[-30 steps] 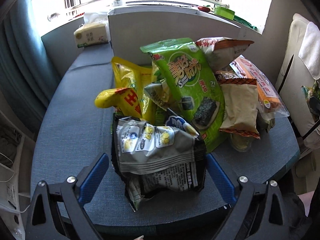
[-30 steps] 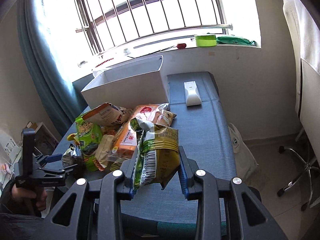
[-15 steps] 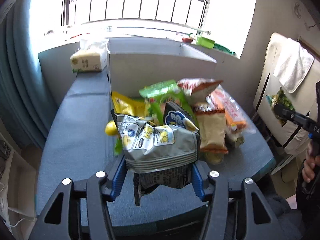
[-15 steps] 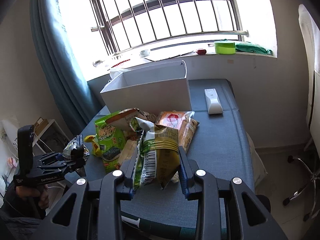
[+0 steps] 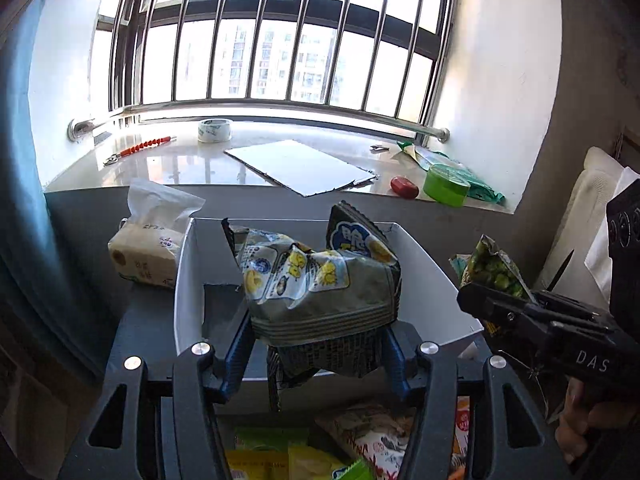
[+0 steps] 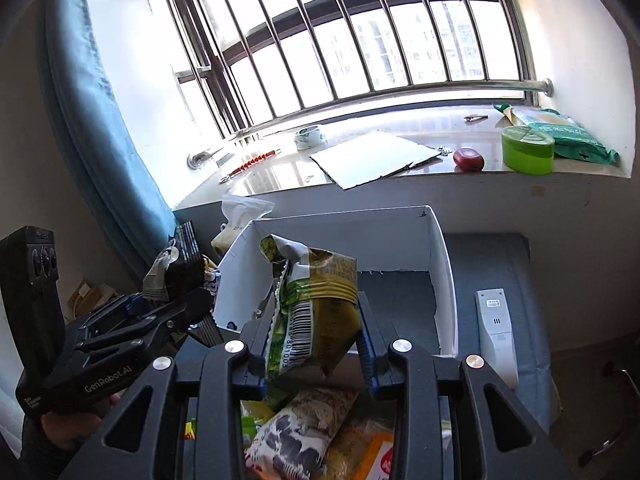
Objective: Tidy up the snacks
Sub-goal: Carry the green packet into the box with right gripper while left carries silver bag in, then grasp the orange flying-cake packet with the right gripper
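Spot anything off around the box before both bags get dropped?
Only the white box itself: its floor looks torn out, a ragged white edge framing the blue table surface inside. The grey bag and green bag look crumpled but intact.

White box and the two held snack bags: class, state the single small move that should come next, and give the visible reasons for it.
Probably lower and open the left gripper, dropping the grey snack bag into the white box. The bag already hangs over the box's open top, and the floor seen below looks bare. The right gripper, shut on the green snack bag, also hovers over the box and could follow.
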`<state>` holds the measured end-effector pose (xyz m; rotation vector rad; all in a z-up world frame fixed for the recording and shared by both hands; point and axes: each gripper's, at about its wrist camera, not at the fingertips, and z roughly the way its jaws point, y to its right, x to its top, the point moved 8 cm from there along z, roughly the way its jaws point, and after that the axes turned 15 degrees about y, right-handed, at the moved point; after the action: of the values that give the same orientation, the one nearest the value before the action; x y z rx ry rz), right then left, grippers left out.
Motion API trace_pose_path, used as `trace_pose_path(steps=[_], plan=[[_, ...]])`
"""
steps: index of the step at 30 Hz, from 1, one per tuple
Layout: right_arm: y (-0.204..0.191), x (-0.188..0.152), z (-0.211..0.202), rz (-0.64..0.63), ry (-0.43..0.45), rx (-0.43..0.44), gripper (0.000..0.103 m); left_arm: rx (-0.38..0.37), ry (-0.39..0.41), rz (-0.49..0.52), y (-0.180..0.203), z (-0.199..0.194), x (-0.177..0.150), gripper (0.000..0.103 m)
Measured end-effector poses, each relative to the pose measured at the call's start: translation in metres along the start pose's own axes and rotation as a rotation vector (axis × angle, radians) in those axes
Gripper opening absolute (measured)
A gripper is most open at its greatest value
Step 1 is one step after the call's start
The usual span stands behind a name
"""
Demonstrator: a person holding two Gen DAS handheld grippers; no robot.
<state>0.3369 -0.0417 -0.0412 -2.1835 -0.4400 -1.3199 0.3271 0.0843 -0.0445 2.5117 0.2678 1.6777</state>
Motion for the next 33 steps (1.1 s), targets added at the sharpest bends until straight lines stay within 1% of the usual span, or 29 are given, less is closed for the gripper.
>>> trace_pose_path(steps=[1, 4, 6, 7, 8, 9, 10, 11, 12, 13, 14, 18, 20, 23, 28, 31, 33], plan=[[0.003, 0.002, 0.015, -0.009, -0.021, -0.009, 0.037, 0.012, -0.013, -0.013, -0.002, 0.015, 0.002, 0.061], [0.015, 0.006, 0.053, -0.043, -0.071, -0.067, 0.037, 0.044, -0.042, -0.008, -0.005, 0.047, 0.004, 0.062], [0.024, 0.006, 0.07, -0.028, -0.107, -0.078, 0.038, 0.061, -0.074, 0.005, -0.007, 0.06, 0.003, 0.069], [0.029, 0.006, 0.077, -0.015, -0.118, -0.087, 0.044, 0.093, -0.093, 0.014, -0.01, 0.065, 0.001, 0.083], [0.034, 0.007, 0.081, -0.008, -0.119, -0.102, 0.057, 0.123, -0.099, 0.015, -0.016, 0.067, 0.002, 0.092], [0.041, 0.01, 0.082, -0.004, -0.103, -0.132, 0.064, 0.135, -0.094, 0.002, -0.022, 0.066, 0.003, 0.095], [0.049, 0.013, 0.082, 0.011, -0.082, -0.158, 0.082, 0.141, -0.089, -0.023, -0.029, 0.063, 0.003, 0.103], [0.056, 0.015, 0.08, 0.036, -0.07, -0.176, 0.1, 0.141, -0.094, -0.044, -0.034, 0.061, 0.003, 0.103], [0.061, 0.016, 0.079, 0.065, -0.067, -0.158, 0.103, 0.139, -0.094, -0.056, -0.039, 0.058, 0.003, 0.103], [0.061, 0.017, 0.076, 0.094, -0.059, -0.125, 0.103, 0.133, -0.08, -0.06, -0.042, 0.055, 0.004, 0.103], [0.062, 0.019, 0.072, 0.114, -0.045, -0.114, 0.103, 0.123, -0.063, -0.055, -0.043, 0.051, 0.006, 0.103], [0.061, 0.031, 0.056, 0.109, 0.024, -0.135, 0.103, 0.09, 0.043, -0.001, -0.038, 0.023, 0.019, 0.103], [0.055, 0.037, 0.044, 0.096, 0.061, -0.123, 0.103, 0.057, 0.066, 0.024, -0.032, 0.007, 0.022, 0.103], [0.043, 0.04, 0.023, 0.071, 0.07, -0.089, 0.103, 0.034, 0.077, 0.064, -0.027, -0.021, 0.022, 0.103], [0.017, 0.036, -0.033, 0.028, 0.132, -0.041, 0.103, -0.001, 0.12, 0.108, -0.018, -0.082, 0.013, 0.103], [0.001, 0.021, -0.075, -0.011, 0.175, -0.014, 0.103, -0.013, 0.157, 0.138, -0.014, -0.123, 0.002, 0.103], [-0.006, 0.007, -0.102, -0.054, 0.19, -0.019, 0.103, -0.03, 0.169, 0.138, -0.012, -0.149, -0.011, 0.103]])
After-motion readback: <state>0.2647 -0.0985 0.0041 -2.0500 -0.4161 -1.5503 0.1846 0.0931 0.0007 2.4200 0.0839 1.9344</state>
